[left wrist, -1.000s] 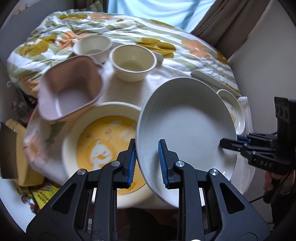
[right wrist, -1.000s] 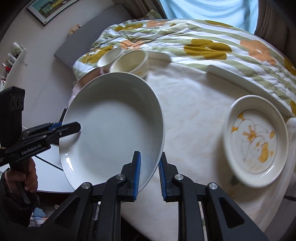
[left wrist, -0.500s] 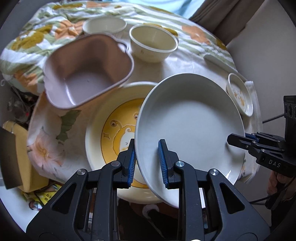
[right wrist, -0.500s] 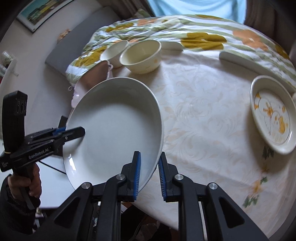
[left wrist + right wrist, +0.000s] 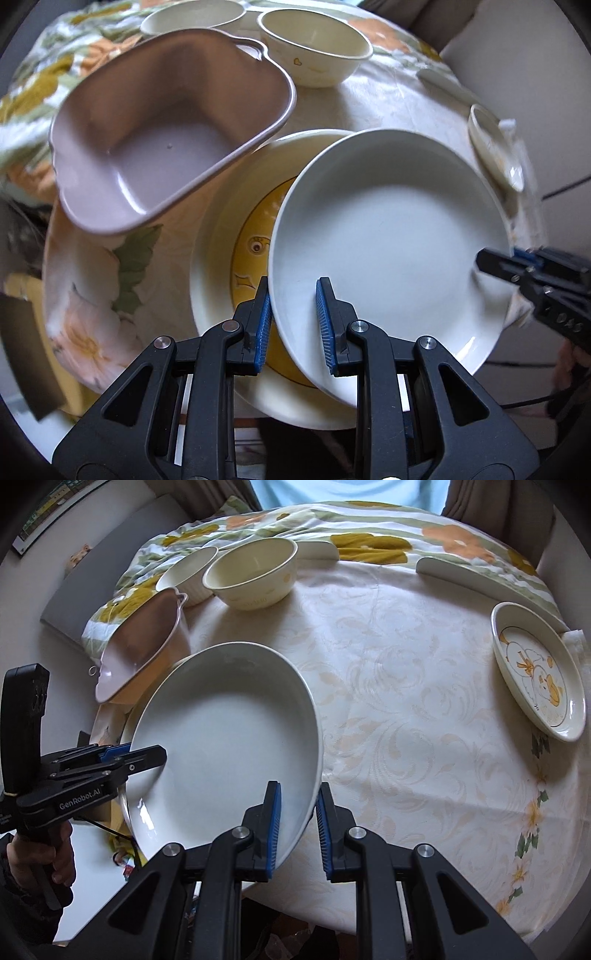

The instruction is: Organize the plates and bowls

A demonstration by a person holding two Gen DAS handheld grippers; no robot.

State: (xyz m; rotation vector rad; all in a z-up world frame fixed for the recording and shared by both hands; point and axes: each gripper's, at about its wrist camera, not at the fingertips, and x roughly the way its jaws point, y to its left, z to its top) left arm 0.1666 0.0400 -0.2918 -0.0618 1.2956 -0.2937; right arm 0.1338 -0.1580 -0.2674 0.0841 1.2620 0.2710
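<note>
While both grippers clamp opposite rims of the white plate (image 5: 388, 240), left gripper (image 5: 293, 325) and right gripper (image 5: 297, 830), it looks stiff, glazed, slippery, breakable; rim holds suit it.

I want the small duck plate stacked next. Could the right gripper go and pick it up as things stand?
Probably not yet. The right gripper is shut on the white plate, shared with the left gripper. The cloth toward the duck plate looks clear.
</note>
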